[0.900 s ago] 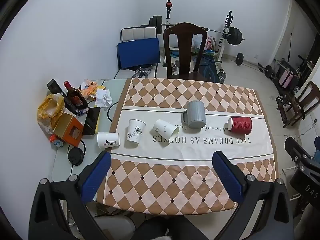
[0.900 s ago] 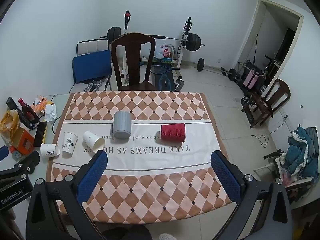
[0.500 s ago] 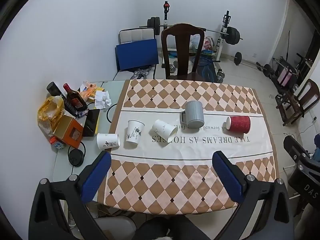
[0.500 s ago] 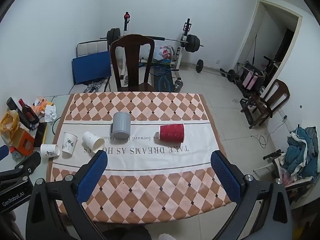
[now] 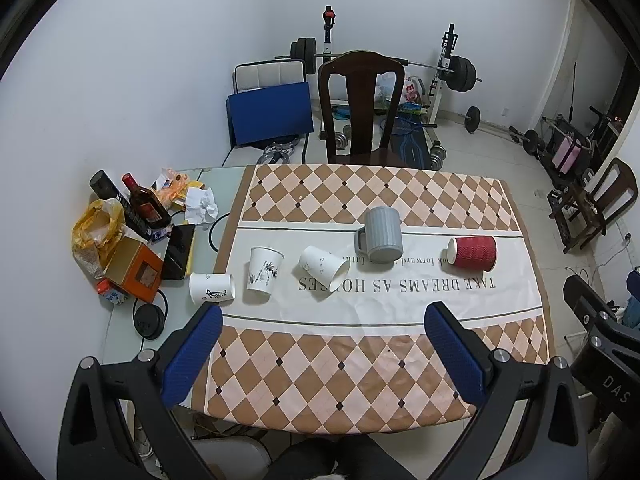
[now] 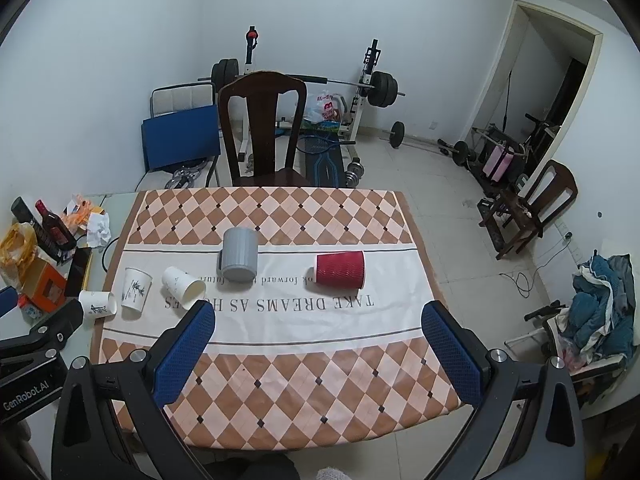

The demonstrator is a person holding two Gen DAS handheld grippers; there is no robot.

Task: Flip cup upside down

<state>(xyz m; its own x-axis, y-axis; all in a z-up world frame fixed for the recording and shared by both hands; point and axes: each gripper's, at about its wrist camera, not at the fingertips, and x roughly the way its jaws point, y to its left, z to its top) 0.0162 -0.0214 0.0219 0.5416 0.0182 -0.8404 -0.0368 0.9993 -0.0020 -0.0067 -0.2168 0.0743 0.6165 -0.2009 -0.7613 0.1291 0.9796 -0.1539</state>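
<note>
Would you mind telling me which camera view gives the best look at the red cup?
The right wrist view: the red cup lies on its side near the picture's centre, unobstructed. The left wrist view shows it too, farther toward the right, base facing the camera.

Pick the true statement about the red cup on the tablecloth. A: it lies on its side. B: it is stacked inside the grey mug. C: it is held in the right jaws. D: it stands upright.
A: the red cup lies on its side, apart from the grey mug.
</note>
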